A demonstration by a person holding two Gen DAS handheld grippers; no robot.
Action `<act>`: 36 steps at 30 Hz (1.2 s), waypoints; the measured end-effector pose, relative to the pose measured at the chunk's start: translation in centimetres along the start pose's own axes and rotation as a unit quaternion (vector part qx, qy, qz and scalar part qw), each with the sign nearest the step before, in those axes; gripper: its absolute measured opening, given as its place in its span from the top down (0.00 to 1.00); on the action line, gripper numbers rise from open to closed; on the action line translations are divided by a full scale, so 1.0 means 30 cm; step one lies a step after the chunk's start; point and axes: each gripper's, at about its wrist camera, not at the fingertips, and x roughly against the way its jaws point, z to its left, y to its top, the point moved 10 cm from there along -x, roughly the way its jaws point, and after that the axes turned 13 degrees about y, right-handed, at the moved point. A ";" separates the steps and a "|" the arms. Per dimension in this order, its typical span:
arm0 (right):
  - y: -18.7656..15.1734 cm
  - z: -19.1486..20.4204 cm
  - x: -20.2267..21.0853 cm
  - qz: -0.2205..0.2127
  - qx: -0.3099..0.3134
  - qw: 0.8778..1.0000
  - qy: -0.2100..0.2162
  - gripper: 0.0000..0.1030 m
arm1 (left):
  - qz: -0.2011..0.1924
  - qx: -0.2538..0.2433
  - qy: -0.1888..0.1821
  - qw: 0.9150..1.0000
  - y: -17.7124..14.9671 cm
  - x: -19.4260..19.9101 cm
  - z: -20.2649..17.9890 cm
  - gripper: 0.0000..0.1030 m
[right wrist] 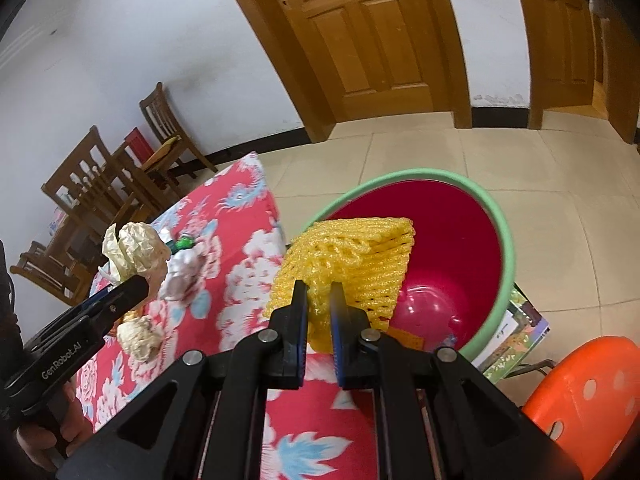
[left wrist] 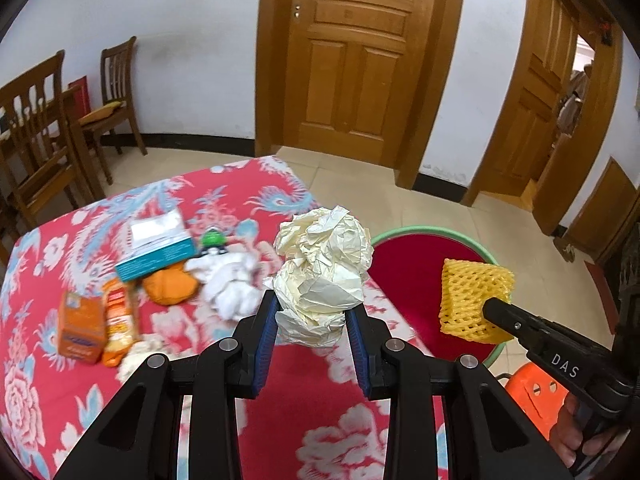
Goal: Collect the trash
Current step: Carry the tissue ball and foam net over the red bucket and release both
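Left hand-held gripper (left wrist: 311, 314) clamping crumpled paper (left wrist: 324, 264), right hand-held gripper (right wrist: 319, 300) pinching foam net (right wrist: 352, 264)

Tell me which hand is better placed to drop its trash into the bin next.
Right. The right gripper holds the yellow foam net over the red bin's green rim, while the left gripper holds its crumpled paper ball above the tablecloth, short of the bin.

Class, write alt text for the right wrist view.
The right gripper pinches a yellow foam fruit net above a red bucket with a green rim, beside a red floral tablecloth. At left, the left gripper holds crumpled cream paper.
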 end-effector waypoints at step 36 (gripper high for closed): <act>0.001 -0.250 -0.008 0.012 -0.075 0.997 -0.028 0.55 | 0.034 -0.054 -0.037 0.997 -0.009 -0.127 -0.277 0.51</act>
